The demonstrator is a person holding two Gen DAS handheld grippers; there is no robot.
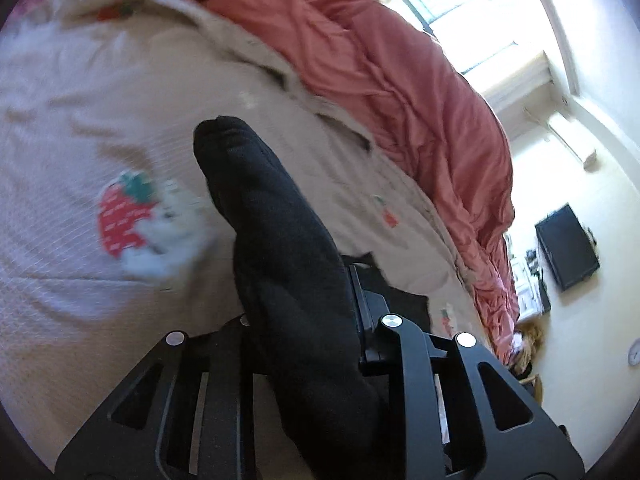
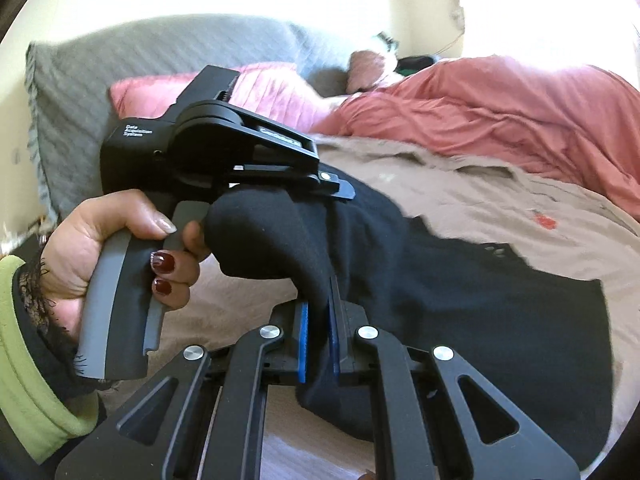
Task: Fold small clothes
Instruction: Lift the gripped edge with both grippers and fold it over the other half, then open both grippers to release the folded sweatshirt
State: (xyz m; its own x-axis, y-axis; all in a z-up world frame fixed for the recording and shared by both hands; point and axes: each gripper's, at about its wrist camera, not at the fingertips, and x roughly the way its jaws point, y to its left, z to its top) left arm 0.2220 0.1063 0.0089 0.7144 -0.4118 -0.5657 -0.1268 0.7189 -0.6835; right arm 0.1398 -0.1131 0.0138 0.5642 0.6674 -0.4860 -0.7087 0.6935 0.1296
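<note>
A small black garment [image 2: 460, 292] lies partly on a beige strawberry-print bedspread [image 2: 500, 200]. My right gripper [image 2: 318, 344] is shut on a bunched fold of it between blue pads. My left gripper [image 2: 344, 190] shows in the right wrist view, held by a hand, clamped on the same black cloth a little farther out. In the left wrist view the black cloth [image 1: 280, 248] rises up between the left gripper's [image 1: 316, 320] fingers and hides the tips.
A rumpled coral duvet [image 1: 400, 92] lies along the far side of the bedspread [image 1: 100, 100]. A grey pillow [image 2: 100, 68] and a pink pillow [image 2: 272, 88] sit at the bed's head. A dark TV [image 1: 566, 252] hangs on the wall beyond.
</note>
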